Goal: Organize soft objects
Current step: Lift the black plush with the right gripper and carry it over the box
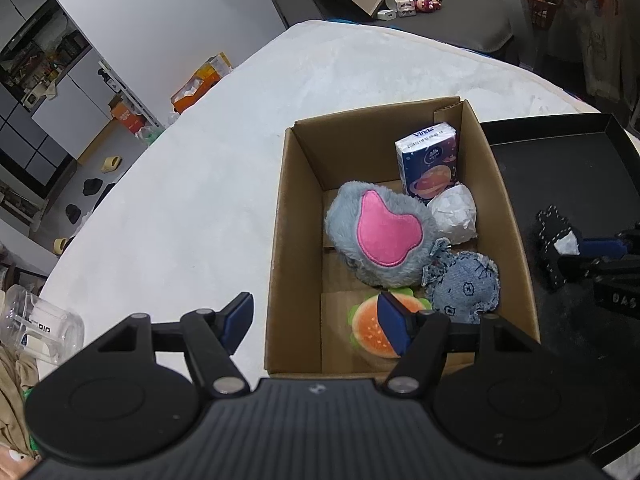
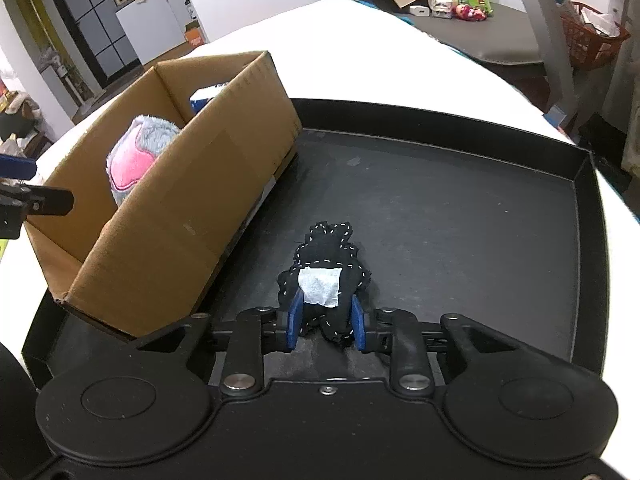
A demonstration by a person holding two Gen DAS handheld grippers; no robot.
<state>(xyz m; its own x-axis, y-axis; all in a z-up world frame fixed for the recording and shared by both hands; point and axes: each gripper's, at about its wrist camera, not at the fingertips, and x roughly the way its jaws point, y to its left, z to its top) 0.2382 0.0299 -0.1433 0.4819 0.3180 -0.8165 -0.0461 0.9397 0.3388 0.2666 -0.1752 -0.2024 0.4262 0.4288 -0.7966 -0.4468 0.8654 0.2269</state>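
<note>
Right gripper [image 2: 326, 322] low over the black tray [image 2: 460, 216], jaws clamped on the lower end of a black stitched soft toy [image 2: 326, 276] (white patch on its middle) lying on the tray floor. Left gripper [image 1: 316, 324] above the near end of the cardboard box [image 1: 280, 216], jaws apart, nothing between them. In the box: grey plush with pink patch [image 1: 380, 232], denim soft toy [image 1: 466, 286], burger plush [image 1: 370, 330], white wad [image 1: 454, 212], tissue pack [image 1: 428, 158] upright at the far wall. Box just beside the tray on the white tabletop [image 1: 200, 200].
</note>
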